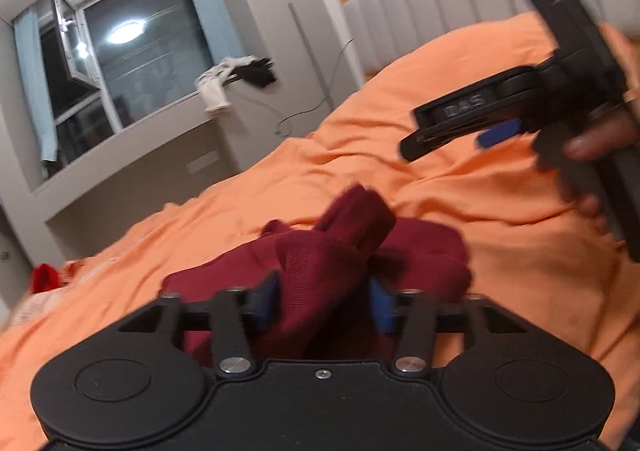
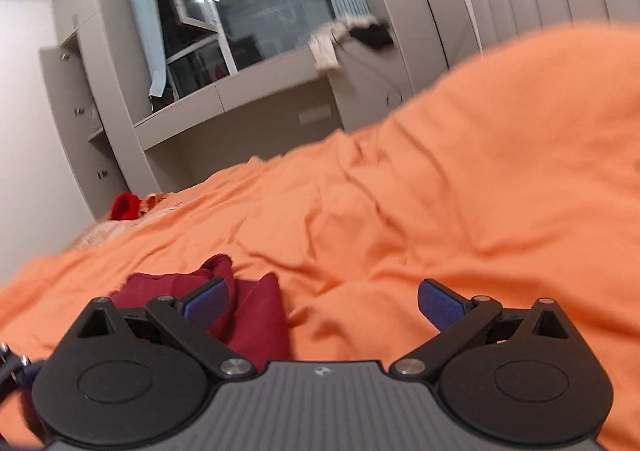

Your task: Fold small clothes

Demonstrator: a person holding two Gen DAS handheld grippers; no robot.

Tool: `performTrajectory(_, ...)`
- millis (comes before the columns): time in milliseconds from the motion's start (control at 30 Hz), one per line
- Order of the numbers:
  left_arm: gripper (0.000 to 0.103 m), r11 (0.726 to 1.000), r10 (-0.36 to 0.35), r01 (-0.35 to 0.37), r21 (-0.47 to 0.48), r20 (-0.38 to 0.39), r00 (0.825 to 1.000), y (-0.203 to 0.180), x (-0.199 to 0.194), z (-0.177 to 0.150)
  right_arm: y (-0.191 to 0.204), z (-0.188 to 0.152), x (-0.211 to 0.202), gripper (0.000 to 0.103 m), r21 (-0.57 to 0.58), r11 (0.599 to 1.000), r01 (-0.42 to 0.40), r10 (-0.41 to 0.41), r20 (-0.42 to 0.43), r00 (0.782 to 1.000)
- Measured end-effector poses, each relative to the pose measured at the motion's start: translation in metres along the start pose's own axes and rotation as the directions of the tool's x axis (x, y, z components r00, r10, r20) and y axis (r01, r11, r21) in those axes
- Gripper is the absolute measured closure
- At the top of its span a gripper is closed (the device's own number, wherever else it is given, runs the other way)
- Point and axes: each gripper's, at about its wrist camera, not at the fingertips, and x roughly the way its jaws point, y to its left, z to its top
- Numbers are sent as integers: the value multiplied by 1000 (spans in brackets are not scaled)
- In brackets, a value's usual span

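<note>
The dark red garment is a fine-ribbed knit cloth, matt and soft-looking. The orange bedspread under it is a smooth, matt woven fabric, creased into shallow wrinkles. The left gripper has a matt black plastic body with bright brushed-metal pivot pins, and its blue pads look rubbery. The right gripper carries blue pads with a fine dotted texture and a ribbed grey plastic top. The headboard seems padded, possibly leatherette, with a wooden rail.
</note>
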Motion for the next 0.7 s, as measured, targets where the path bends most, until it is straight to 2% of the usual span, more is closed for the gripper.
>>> performTrajectory(100, 26, 998, -46, 47, -40, 26, 999, 7, -7, 2, -11, 1, 9, 0, 125, 987, -99, 106, -56, 993)
performTrajectory(200, 19, 998, -36, 39, -54, 66, 997, 13, -14, 7, -13, -2, 24, 0, 226, 963, -150, 179, -111, 978)
performTrajectory(300, 18, 998, 3, 6, -65, 132, 991, 28, -23, 2, -14, -3, 37, 0, 293, 930, -222, 270, -136, 953)
performTrajectory(367, 18, 997, -15, 26, -69, 166, 986, 34, -26, 1, -12, -3, 45, 0, 324, 910, -258, 317, -141, 938)
performTrajectory(467, 19, 995, -68, 78, -61, 153, 986, 36, -25, -4, 2, 1, 62, 4, 316, 901, -298, 363, -172, 916)
performTrajectory(567, 39, 993, -108, 112, -30, 110, 988, 30, -16, -10, 18, 6, 78, 21, 250, 918, -310, 363, -209, 908)
performTrajectory(633, 55, 995, -95, 98, -22, 84, 992, 27, -12, -15, 24, 7, 86, 42, 223, 928, -299, 348, -231, 909)
performTrajectory(700, 60, 995, -96, 99, -34, 76, 992, 29, -10, -18, 24, 5, 94, 48, 234, 928, -291, 348, -262, 900)
